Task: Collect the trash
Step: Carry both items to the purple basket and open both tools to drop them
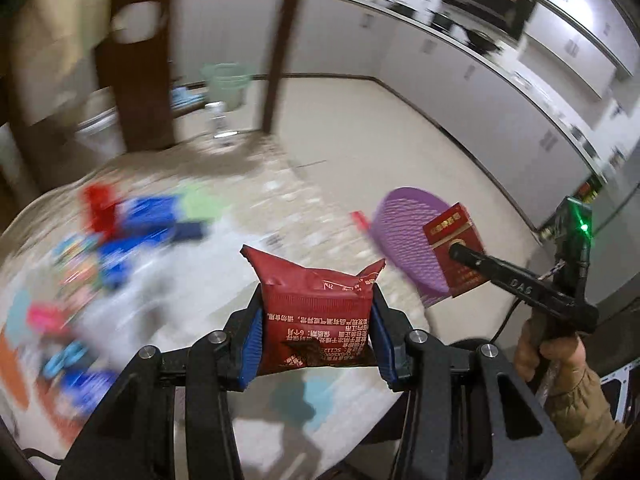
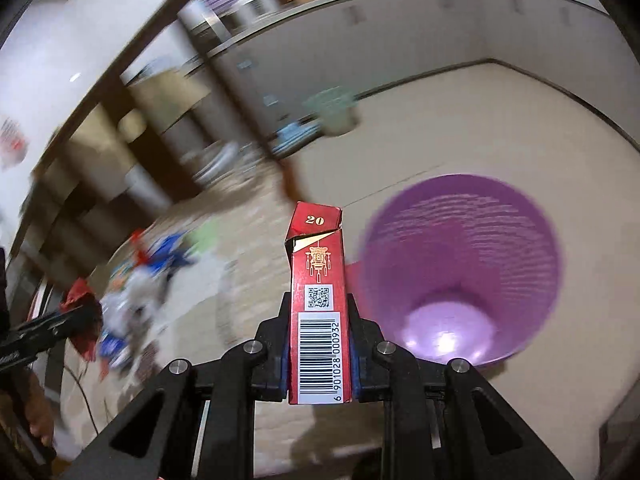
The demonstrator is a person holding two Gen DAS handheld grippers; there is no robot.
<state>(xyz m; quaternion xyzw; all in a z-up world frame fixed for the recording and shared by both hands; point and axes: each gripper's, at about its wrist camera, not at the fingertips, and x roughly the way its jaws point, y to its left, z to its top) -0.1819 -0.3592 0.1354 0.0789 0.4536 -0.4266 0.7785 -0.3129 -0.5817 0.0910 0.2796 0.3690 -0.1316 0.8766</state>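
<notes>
My left gripper (image 1: 317, 320) is shut on a dark red snack wrapper (image 1: 316, 312) and holds it above the patterned tabletop (image 1: 280, 200). My right gripper (image 2: 319, 320) is shut on a red cigarette box (image 2: 318, 300), held upright just left of the open mouth of a purple mesh trash basket (image 2: 460, 272). In the left wrist view the right gripper (image 1: 464, 254) holds the box (image 1: 452, 248) in front of the basket (image 1: 404, 240), to the right of the wrapper. The left gripper and wrapper (image 2: 82, 320) show at the left edge of the right wrist view.
A blurred pile of colourful wrappers and packets (image 1: 100, 248) lies on the left of the table. A pale green bin (image 1: 226, 80) stands on the floor far off, near dark wooden posts (image 1: 280, 48). White cabinets (image 1: 460, 80) line the walls.
</notes>
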